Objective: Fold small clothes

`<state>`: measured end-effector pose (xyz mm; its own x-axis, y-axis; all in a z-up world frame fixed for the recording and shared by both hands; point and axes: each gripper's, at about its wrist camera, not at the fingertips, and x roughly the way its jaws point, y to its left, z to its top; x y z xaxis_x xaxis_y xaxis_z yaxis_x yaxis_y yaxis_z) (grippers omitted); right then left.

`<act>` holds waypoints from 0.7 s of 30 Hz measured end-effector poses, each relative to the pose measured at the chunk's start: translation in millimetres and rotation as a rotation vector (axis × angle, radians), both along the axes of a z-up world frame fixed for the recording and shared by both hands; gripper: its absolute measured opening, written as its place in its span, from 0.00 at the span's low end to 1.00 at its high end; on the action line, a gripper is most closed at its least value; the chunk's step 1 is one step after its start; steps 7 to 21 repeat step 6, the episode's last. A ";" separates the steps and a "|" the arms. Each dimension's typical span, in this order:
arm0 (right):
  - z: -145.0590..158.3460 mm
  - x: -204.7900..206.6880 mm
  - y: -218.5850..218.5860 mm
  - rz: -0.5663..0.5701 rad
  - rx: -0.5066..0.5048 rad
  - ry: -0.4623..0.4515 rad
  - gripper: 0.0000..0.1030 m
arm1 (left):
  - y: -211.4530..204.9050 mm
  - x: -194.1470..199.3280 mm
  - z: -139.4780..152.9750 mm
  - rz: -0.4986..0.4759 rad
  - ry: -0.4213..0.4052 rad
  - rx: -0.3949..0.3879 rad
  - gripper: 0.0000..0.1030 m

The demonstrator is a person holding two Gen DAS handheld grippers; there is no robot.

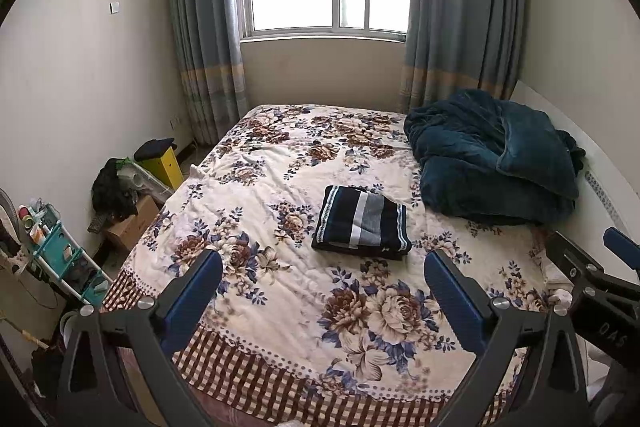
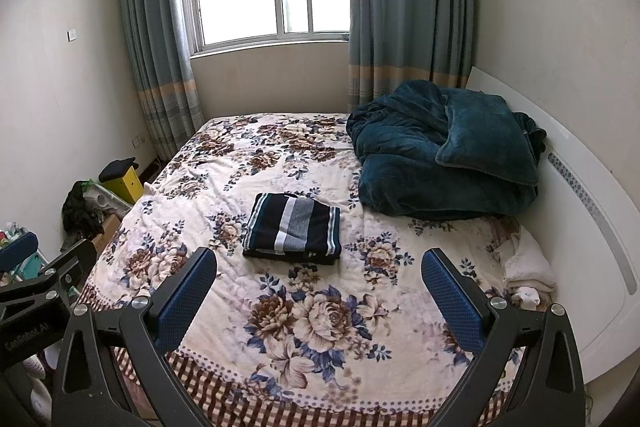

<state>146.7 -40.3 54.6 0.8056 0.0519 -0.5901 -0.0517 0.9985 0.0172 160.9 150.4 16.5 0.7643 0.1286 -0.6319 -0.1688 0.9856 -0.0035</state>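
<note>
A striped garment in navy, grey and white lies folded into a neat rectangle on the floral bedspread, near the middle of the bed. The right wrist view shows the same folded garment on the bedspread. My left gripper is open, held above the bed's near end, well short of the garment, with nothing between its blue pads. My right gripper is also open and empty, hovering at a similar distance. The right gripper's body shows at the left view's right edge.
A bunched dark teal blanket fills the bed's far right corner by the white headboard. A white cloth lies at the right edge. Left of the bed stand a yellow box, a cardboard box and a teal rack.
</note>
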 end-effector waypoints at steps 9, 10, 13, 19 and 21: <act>-0.1 0.3 1.3 0.003 -0.002 -0.001 1.00 | -1.0 -5.0 1.0 0.020 -0.005 -0.005 1.00; -0.1 0.3 1.3 0.003 -0.002 -0.001 1.00 | -1.0 -5.0 1.0 0.020 -0.005 -0.005 1.00; -0.1 0.3 1.3 0.003 -0.002 -0.001 1.00 | -1.0 -5.0 1.0 0.020 -0.005 -0.005 1.00; -0.1 0.3 1.3 0.003 -0.002 -0.001 1.00 | -1.0 -5.0 1.0 0.020 -0.005 -0.005 1.00; -0.1 0.3 1.3 0.003 -0.002 -0.001 1.00 | -1.0 -5.0 1.0 0.020 -0.005 -0.005 1.00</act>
